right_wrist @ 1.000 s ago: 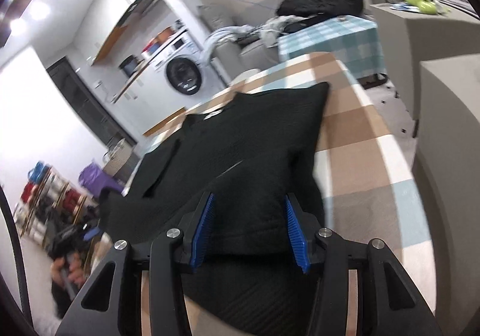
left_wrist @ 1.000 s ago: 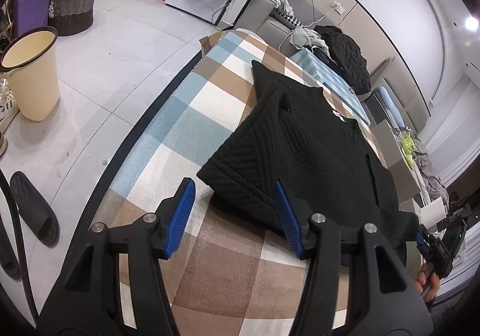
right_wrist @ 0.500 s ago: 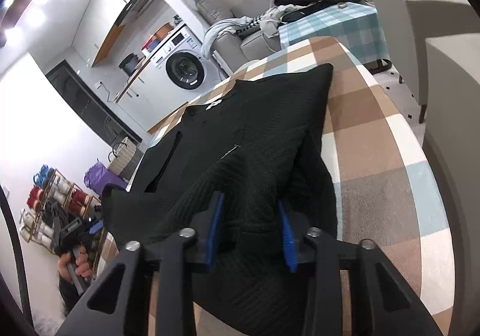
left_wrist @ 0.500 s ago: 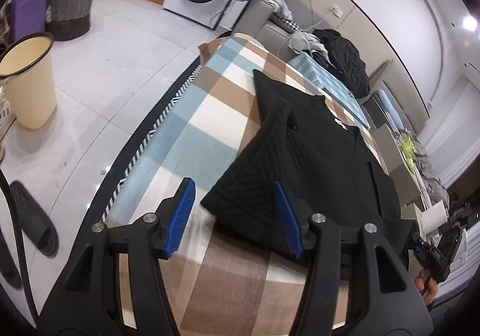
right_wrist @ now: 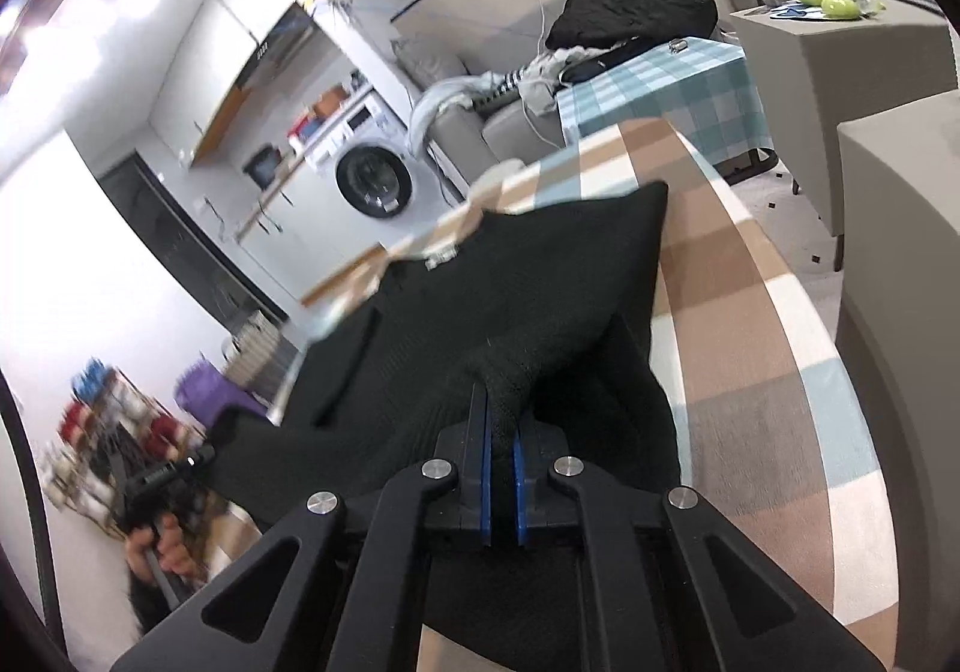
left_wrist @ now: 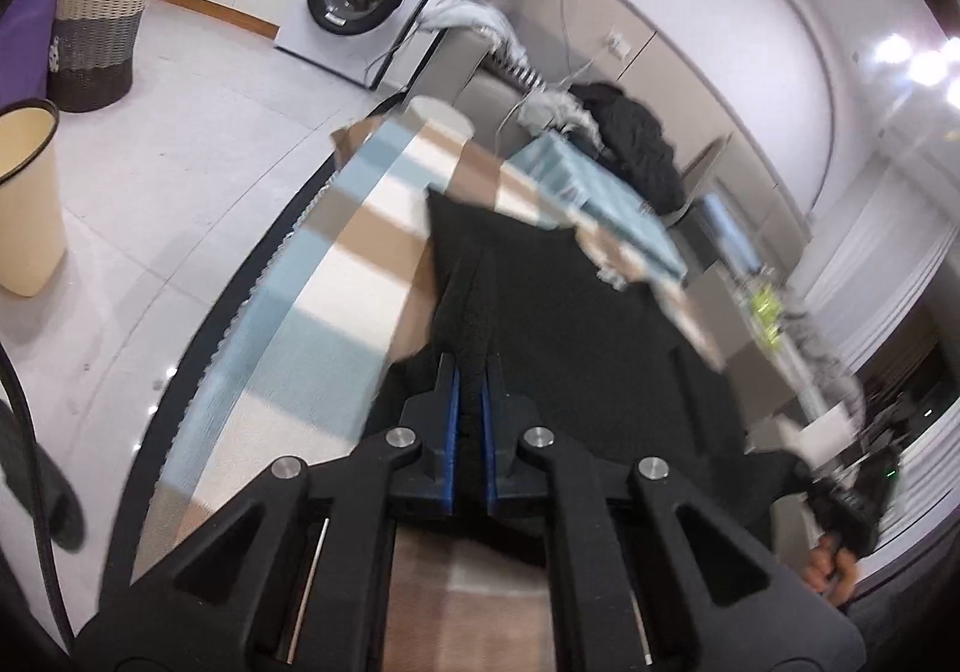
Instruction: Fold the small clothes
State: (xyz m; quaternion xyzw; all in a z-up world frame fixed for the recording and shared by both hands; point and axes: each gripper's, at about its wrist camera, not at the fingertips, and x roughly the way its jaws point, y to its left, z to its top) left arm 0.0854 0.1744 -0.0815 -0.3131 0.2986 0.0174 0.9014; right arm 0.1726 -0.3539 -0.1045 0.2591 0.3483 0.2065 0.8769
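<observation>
Left wrist view shows the left gripper (left_wrist: 471,396) pinched tight on a ridge of the black sweater (left_wrist: 576,312), its blue pads nearly together with only cloth between them. On the other side the right gripper (right_wrist: 503,435) is clamped the same way on a bunched peak of the sweater (right_wrist: 510,306). The sweater lies spread over the checked blanket (left_wrist: 336,276) that covers the table, its far corners flat and its near edge gathered up at both grips.

To me this looks like the start of a fold: both near corners are taken, nothing is laid over yet. The next move probably calls for lifting the two corners together, level with each other, and carrying them toward the far edge so the hem lands square.

The sweater is a thick knit with a ribbed, zigzag weave, soft and heavy enough to sag between the grips. The blanket is short-napped, in brown, cream and pale blue squares. A white washing machine (left_wrist: 366,6) and a woven basket (left_wrist: 99,30) stand behind.
</observation>
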